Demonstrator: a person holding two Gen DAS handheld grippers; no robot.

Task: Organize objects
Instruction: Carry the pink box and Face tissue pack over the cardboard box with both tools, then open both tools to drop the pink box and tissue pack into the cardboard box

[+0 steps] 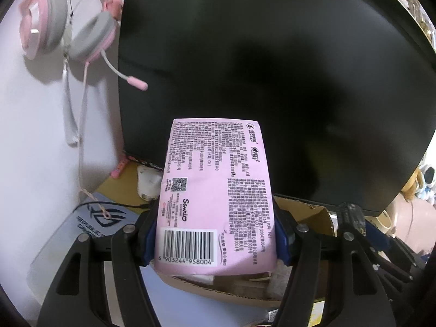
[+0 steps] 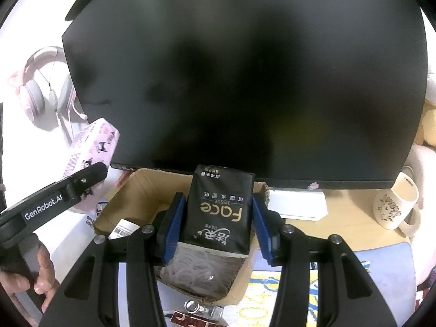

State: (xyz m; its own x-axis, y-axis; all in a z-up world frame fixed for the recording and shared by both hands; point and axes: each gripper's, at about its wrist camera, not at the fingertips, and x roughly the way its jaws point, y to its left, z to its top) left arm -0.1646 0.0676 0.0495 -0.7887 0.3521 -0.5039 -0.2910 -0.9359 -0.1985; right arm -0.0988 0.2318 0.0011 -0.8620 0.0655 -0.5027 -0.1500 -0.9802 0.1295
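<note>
Claws [image 2: 218, 226] before dark monitor [image 2: 245, 81], packs gripped

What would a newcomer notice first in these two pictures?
The pink tissue pack, clamped in the left gripper, fills the left view. The right gripper holds a black Face tissue pack over the cardboard box. A dark monitor looms behind both.

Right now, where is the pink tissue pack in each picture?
Left wrist view: pink tissue pack fills the lower middle, barcode side up, clamped in the left tool.
Right wrist view: at the left edge, held up beside the cardboard box.
Shared landmark: the black monitor behind it.
</note>
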